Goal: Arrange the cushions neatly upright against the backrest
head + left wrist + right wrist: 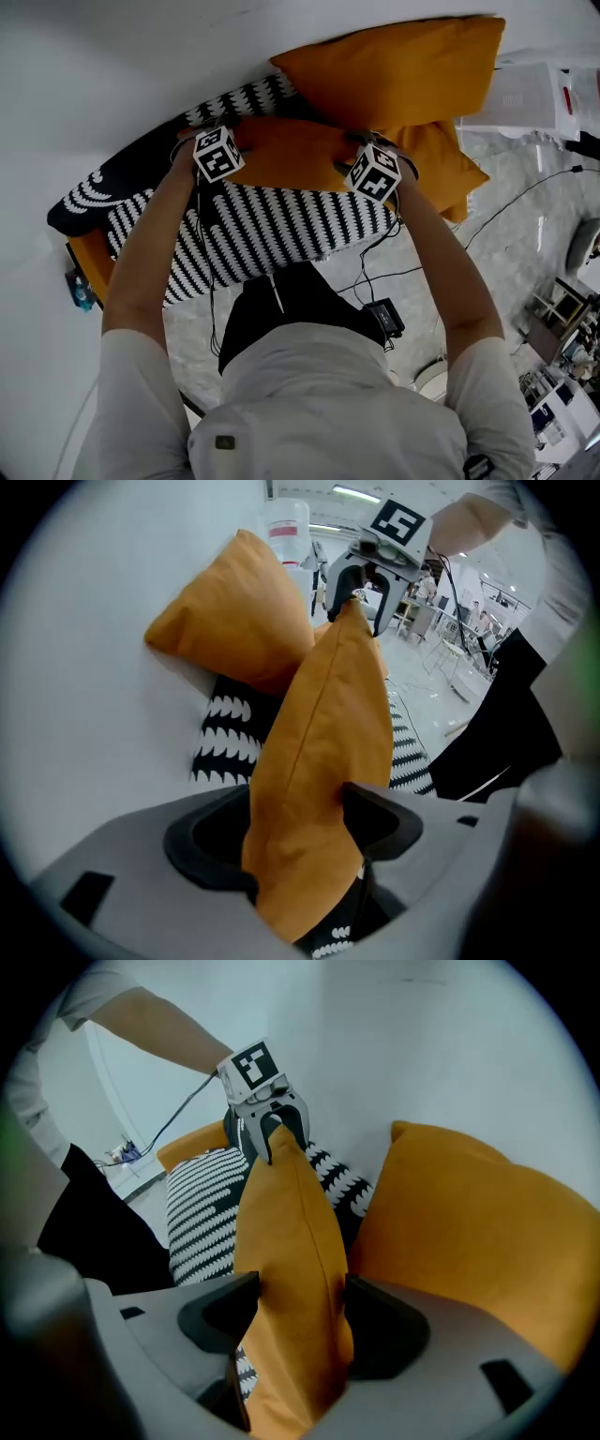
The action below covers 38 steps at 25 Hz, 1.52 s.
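Nearest, a striped cushion [272, 234] lies flat across frame centre. Just beyond it, the orange cushion [281, 155] stands on edge, with the left gripper [298, 829] at one end of its upper edge and the right gripper [291, 1321] at the other. Both sets of fingers are spread wide; fabric sits between them, no pinch visible. Farthest, upper right, a second orange cushion [394, 70] leans on the white wall [141, 66]. Backrest itself not made out.

Advice: draw both grippers straight off together so nothing snags, and see that it tips back, not toward the striped one.
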### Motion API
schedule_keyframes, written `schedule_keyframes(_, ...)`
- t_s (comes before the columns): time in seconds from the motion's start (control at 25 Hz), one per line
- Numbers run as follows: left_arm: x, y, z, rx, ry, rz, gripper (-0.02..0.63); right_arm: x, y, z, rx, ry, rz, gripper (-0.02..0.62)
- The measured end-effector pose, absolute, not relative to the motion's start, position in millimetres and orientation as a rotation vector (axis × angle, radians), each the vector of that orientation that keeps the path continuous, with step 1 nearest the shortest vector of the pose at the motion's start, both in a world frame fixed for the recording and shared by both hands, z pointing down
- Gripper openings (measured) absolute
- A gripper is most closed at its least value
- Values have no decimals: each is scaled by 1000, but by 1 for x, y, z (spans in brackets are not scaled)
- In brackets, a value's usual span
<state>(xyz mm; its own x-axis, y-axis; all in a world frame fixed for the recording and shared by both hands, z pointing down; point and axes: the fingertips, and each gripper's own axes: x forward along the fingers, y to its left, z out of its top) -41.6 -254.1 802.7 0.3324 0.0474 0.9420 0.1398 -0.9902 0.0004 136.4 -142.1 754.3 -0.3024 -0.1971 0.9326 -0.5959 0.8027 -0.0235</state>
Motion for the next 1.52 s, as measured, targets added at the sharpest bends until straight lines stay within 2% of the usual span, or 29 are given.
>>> schedule_keyframes(0.2, -40, -257, 821, -2524, -136, -1803, 302, 141, -142, 772, 603, -1823, 439, 278)
schedule_keyframes(0.44, -45, -252, 820, -2536, -123, -1790, 155, 136, -141, 770, 573, -1826, 392, 136)
schedule_keyframes(0.6, -53, -243, 813, -2546, -106, -1786, 90, 127, -135, 762, 567, -1845, 348, 83)
schedule_keyframes(0.8, -72, -227, 794, -2584, -51, -1753, 60, 111, -122, 745, 557, -1859, 327, 69)
schedule_keyframes(1.08, -113, -199, 761, -2622, 11, -1712, 53, 75, -103, 715, 555, -1859, 276, 66)
schedule_keyframes(1.52, -230, -160, 668, -2608, 157, -1636, 53, -33, -78, 629, 574, -1875, 112, 67)
